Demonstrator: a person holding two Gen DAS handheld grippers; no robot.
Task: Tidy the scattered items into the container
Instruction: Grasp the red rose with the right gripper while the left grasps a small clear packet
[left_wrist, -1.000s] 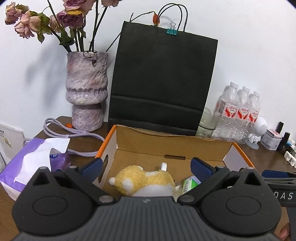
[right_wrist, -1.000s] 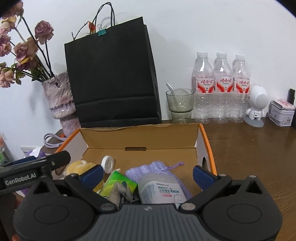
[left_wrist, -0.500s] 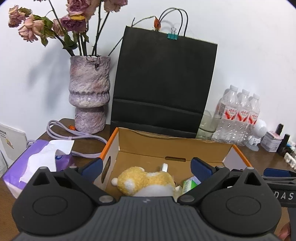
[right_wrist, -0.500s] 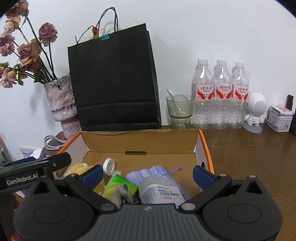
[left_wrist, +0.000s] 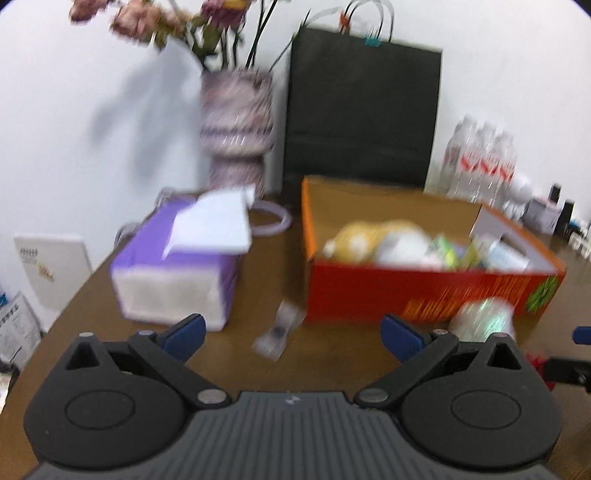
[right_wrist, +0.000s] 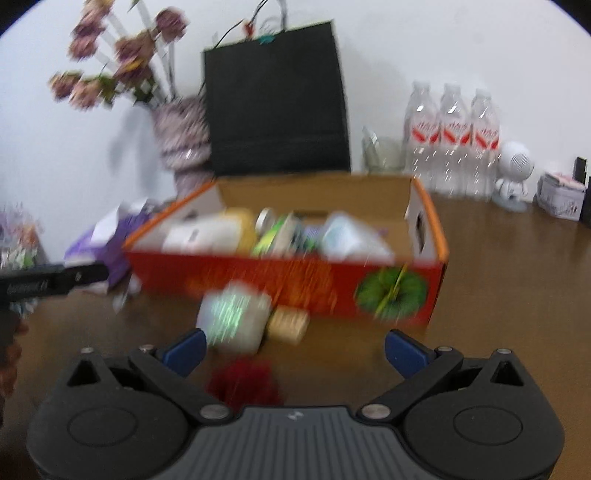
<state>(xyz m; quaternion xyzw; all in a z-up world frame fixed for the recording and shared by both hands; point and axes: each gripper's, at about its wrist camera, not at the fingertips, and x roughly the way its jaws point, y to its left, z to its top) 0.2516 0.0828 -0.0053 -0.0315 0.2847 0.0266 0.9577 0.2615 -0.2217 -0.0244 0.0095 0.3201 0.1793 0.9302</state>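
Both views are motion-blurred. The orange cardboard box (left_wrist: 424, 291) (right_wrist: 288, 275) holds a yellow plush toy (left_wrist: 365, 236), a green packet (right_wrist: 275, 232) and a white pouch (right_wrist: 351, 240). On the table in front of it lie a white-green roll (right_wrist: 232, 319) (left_wrist: 480, 319), a tan block (right_wrist: 288, 325), a red fuzzy item (right_wrist: 243, 382) and a small clear wrapper (left_wrist: 279, 328). My left gripper (left_wrist: 291, 332) is open and empty, back from the box. My right gripper (right_wrist: 293, 347) is open and empty above the red item.
A purple tissue box (left_wrist: 181, 262) stands left of the box. Behind are a vase of dried flowers (left_wrist: 236, 125), a black paper bag (left_wrist: 362, 107), three water bottles (right_wrist: 452, 140), a glass (right_wrist: 380, 153) and a white robot figure (right_wrist: 515, 177).
Both grippers have pulled back and away from over the box, so its orange front and the loose items on the table now show. Both stay open.
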